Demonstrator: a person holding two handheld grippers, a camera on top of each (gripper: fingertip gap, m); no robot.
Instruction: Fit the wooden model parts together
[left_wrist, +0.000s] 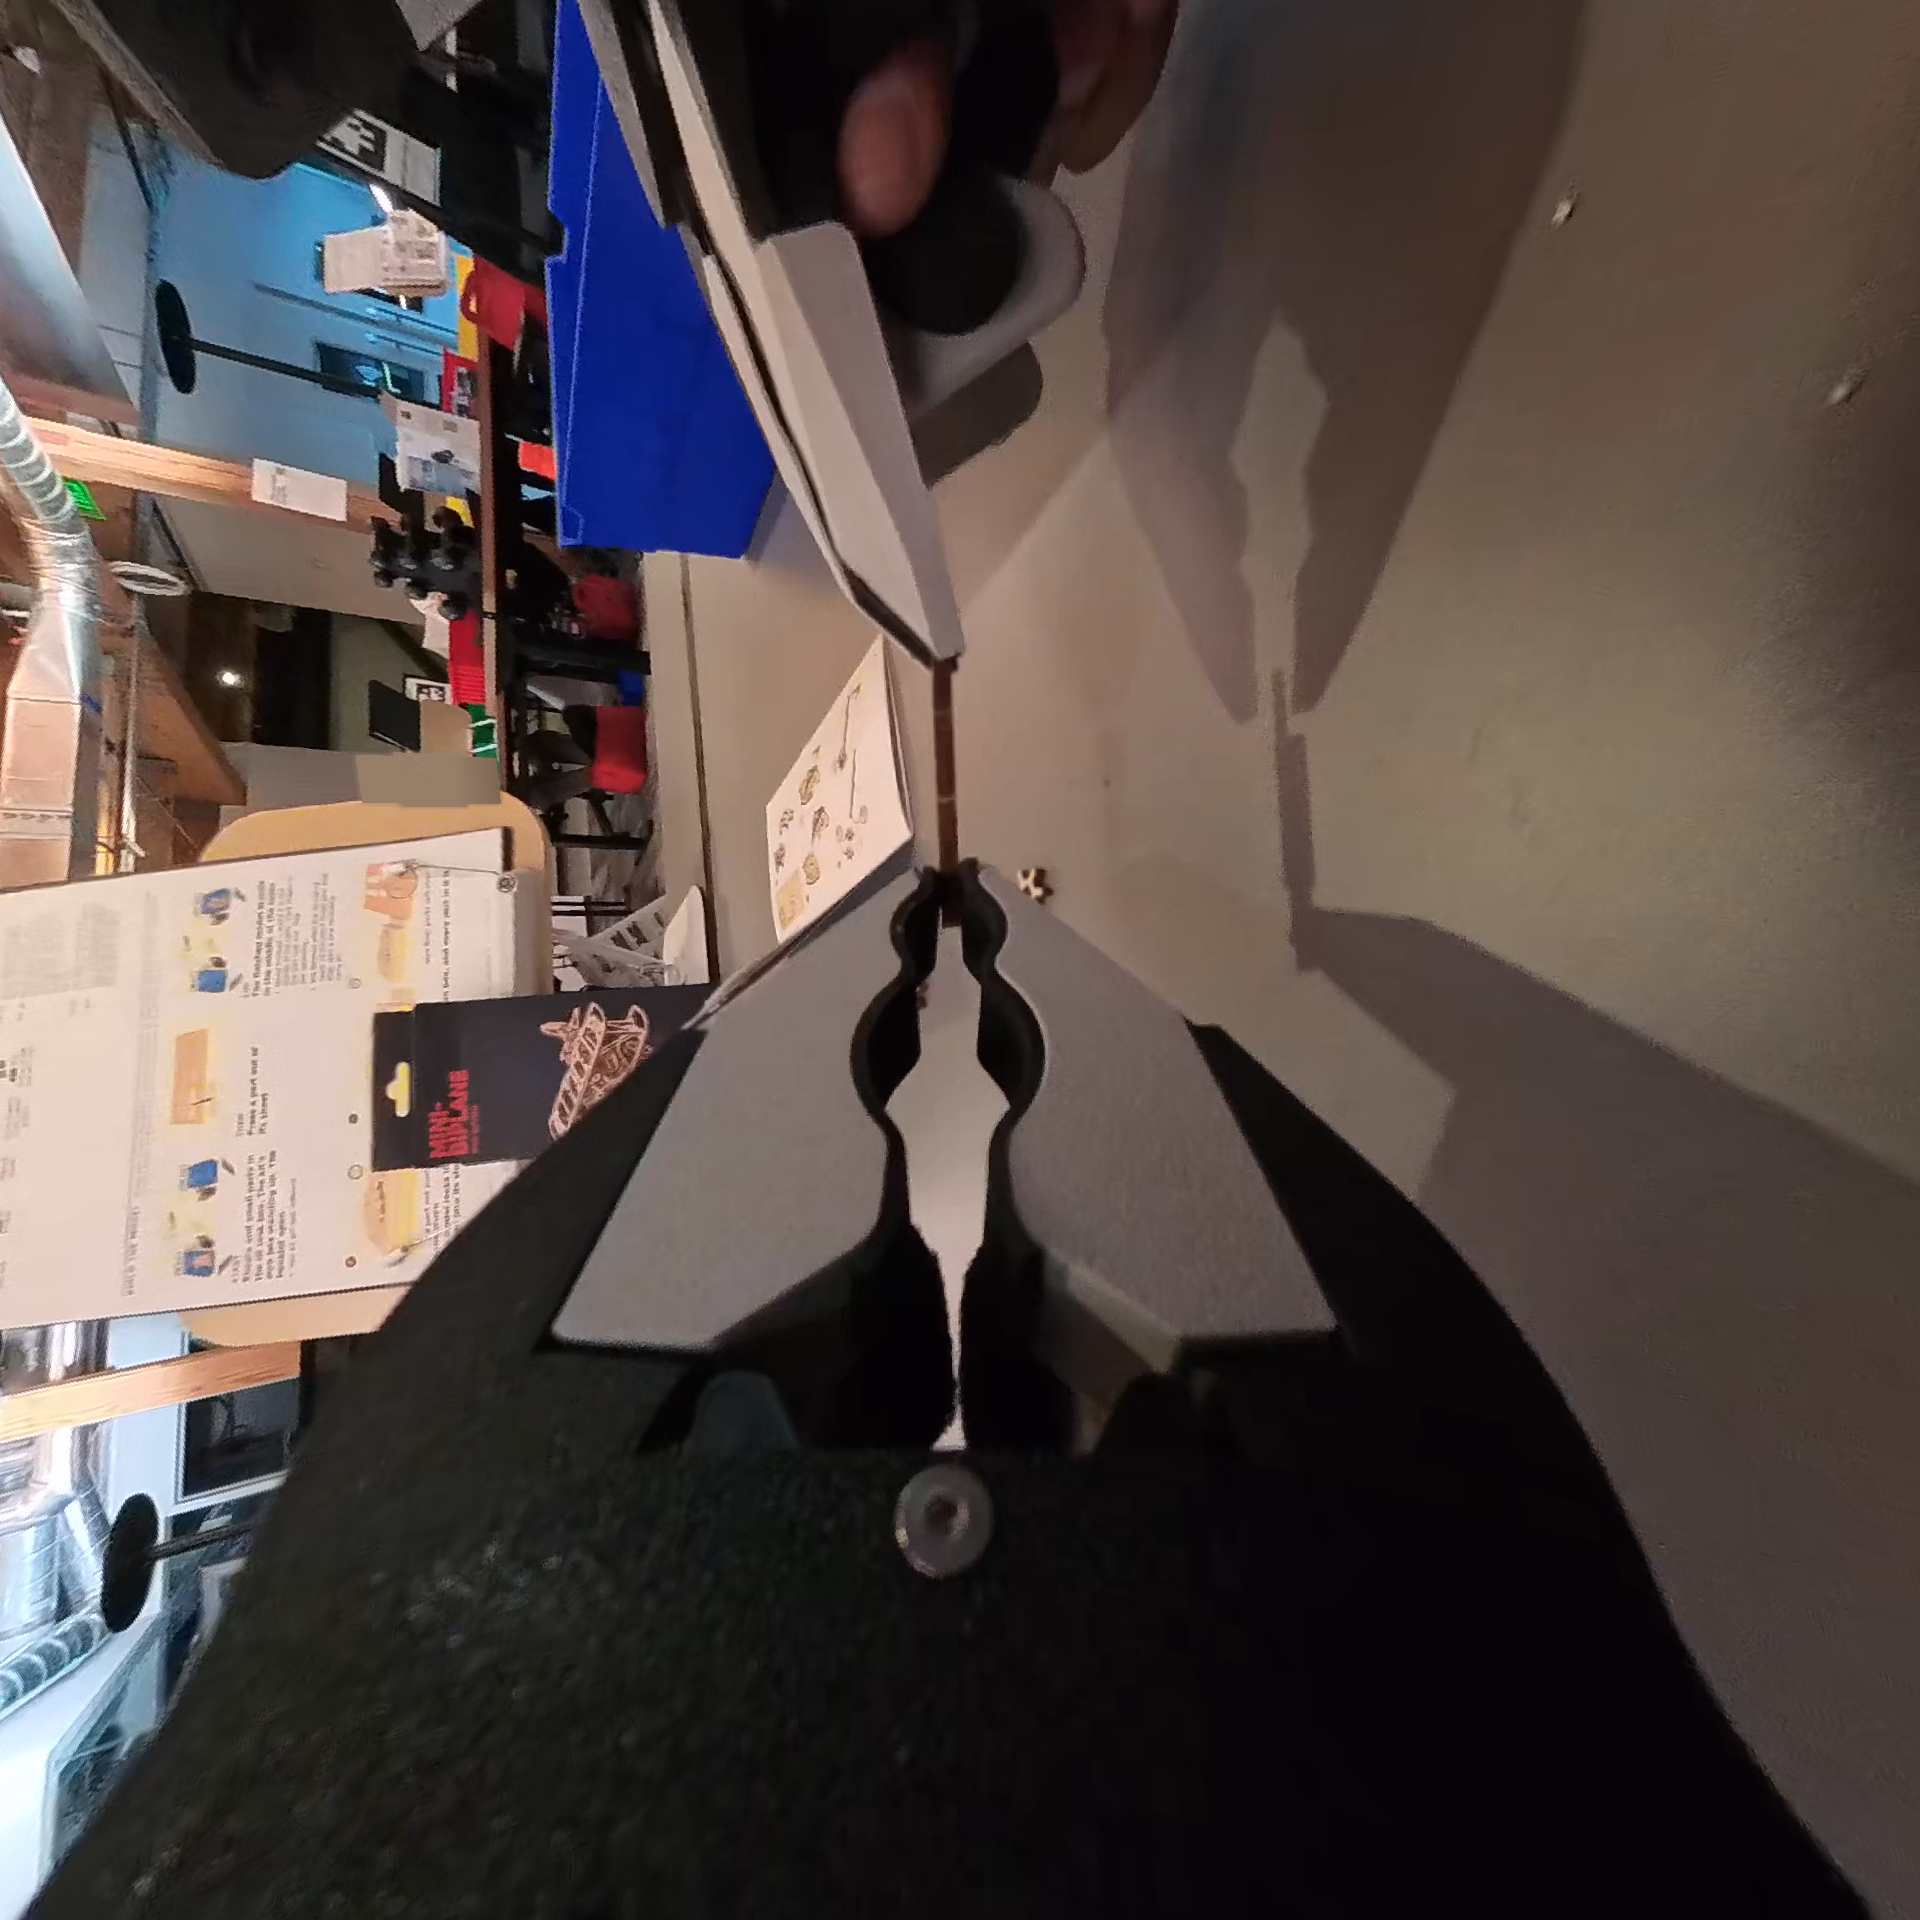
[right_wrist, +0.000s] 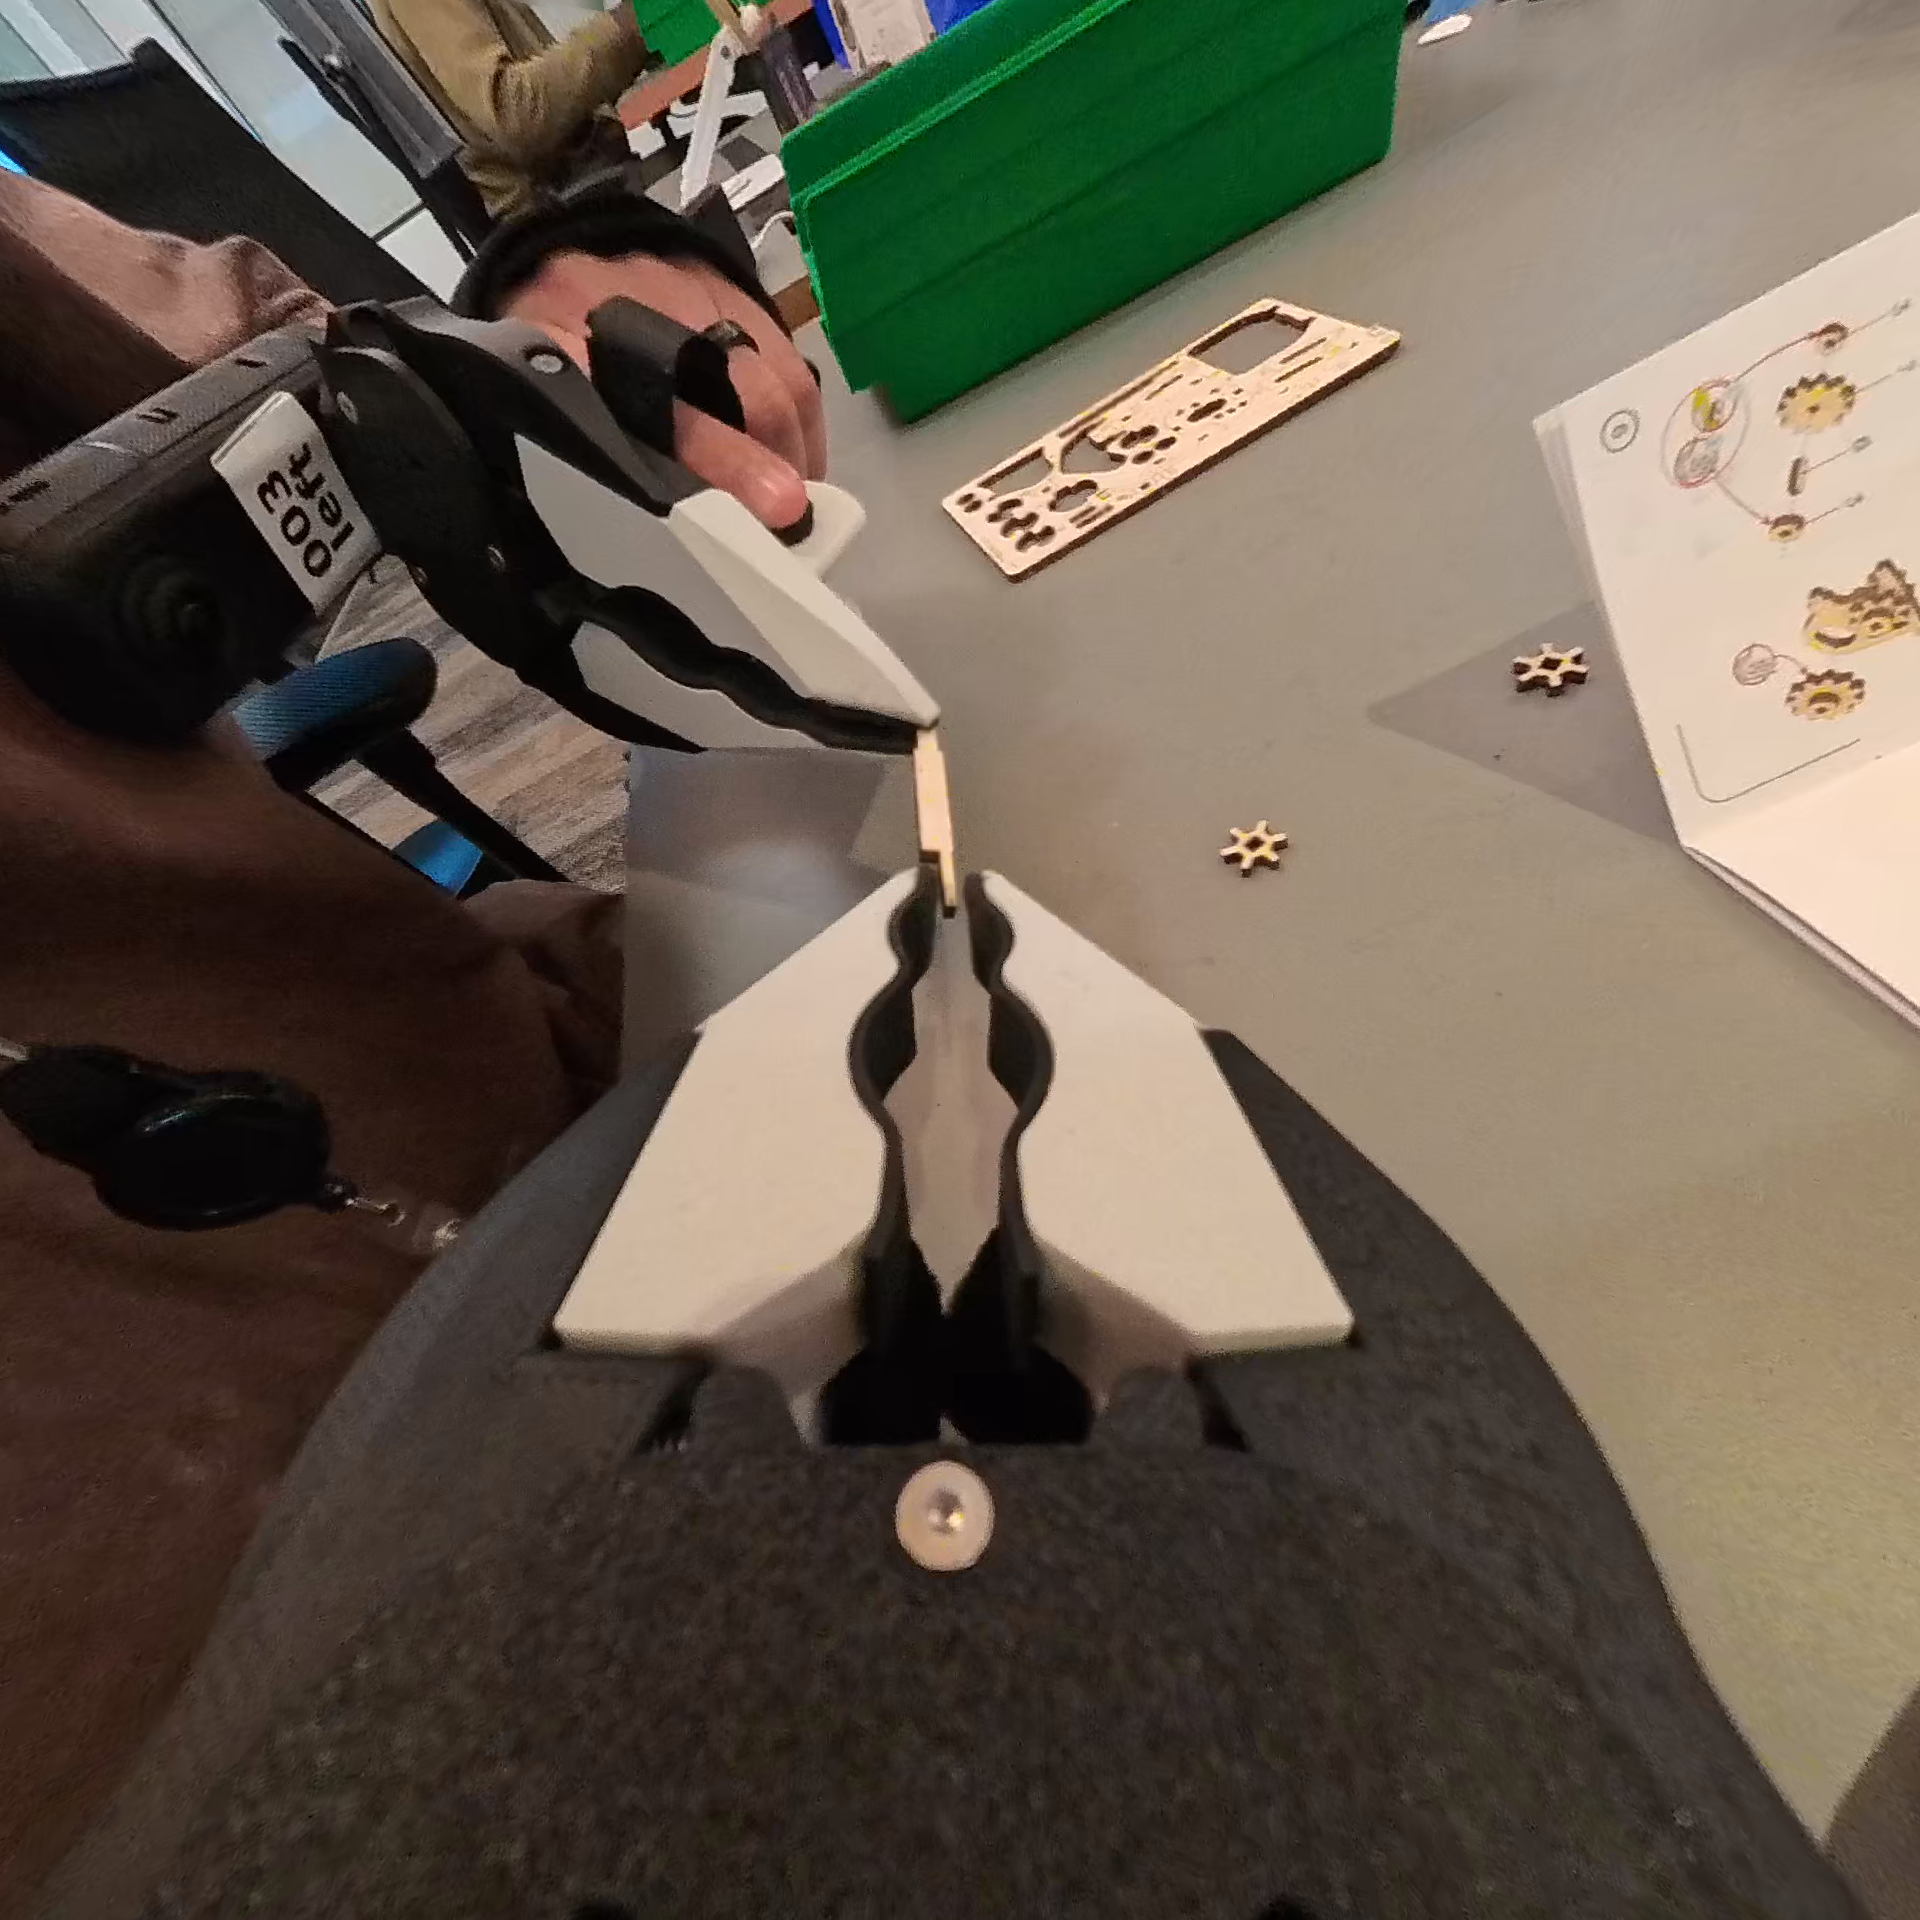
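So both grippers are pinching the same thin wooden strip (right_wrist: 935, 805), one on each end. Right gripper (right_wrist: 943, 902) clamps its near end, left gripper (right_wrist: 920, 727) clamps the far end, up off the grey table (right_wrist: 1299, 1039). Two little wooden gears (right_wrist: 1254, 848) lie loose beside one punched-out parts sheet (right_wrist: 1164, 436) and one instruction booklet (right_wrist: 1766, 582).

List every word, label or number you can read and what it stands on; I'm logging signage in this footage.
I will not copy the wording; these things bear writing:
White tag on the left tongs: dark print.
Black card box: red lettering beside a drawing.
Instruction sheet: small printed paragraphs.
Open booklet: drawings, no words legible.
Background papers: too small to read.
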